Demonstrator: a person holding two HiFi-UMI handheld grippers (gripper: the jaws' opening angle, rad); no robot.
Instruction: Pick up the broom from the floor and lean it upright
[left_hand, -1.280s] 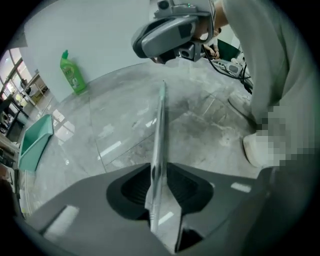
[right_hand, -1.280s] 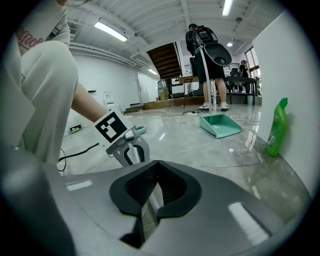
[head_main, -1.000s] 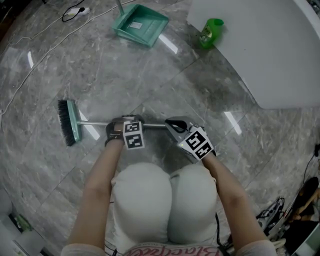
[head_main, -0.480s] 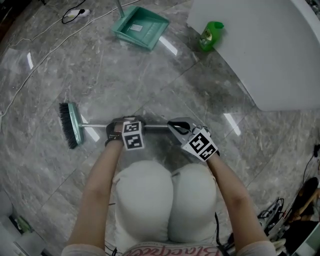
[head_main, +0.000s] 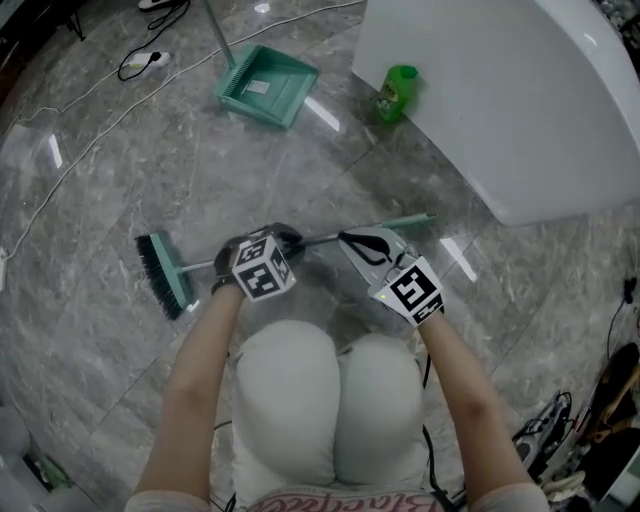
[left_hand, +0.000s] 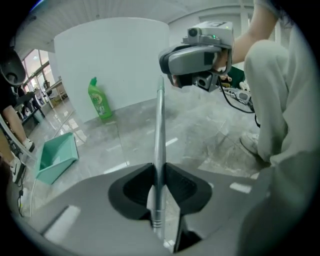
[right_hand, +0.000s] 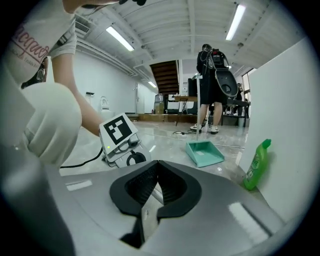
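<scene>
The broom has a teal head with black bristles (head_main: 163, 277) at the left and a metal handle (head_main: 318, 238) that runs right to a teal end (head_main: 424, 218). It slants up off the grey floor at the handle end; I cannot tell whether the head still touches the floor. My left gripper (head_main: 281, 239) is shut on the handle near its middle, with the metal tube (left_hand: 159, 125) pinched between the pads. My right gripper (head_main: 359, 243) is shut on the handle further right, with only a sliver of handle (right_hand: 148, 214) showing between its pads. Each gripper view shows the other gripper: the right one (left_hand: 196, 59) and the left one (right_hand: 120, 134).
A teal dustpan (head_main: 264, 84) lies on the floor at the back. A green bottle (head_main: 397, 92) stands against a white curved wall (head_main: 520, 100) at the right. Cables (head_main: 150, 62) run along the far left floor. My knees (head_main: 330, 400) are below the grippers. A person (right_hand: 210, 85) stands far off.
Both grippers have risen with the broom. The handle now slants up to the right, its teal end has come into view, and the head has shifted right.
</scene>
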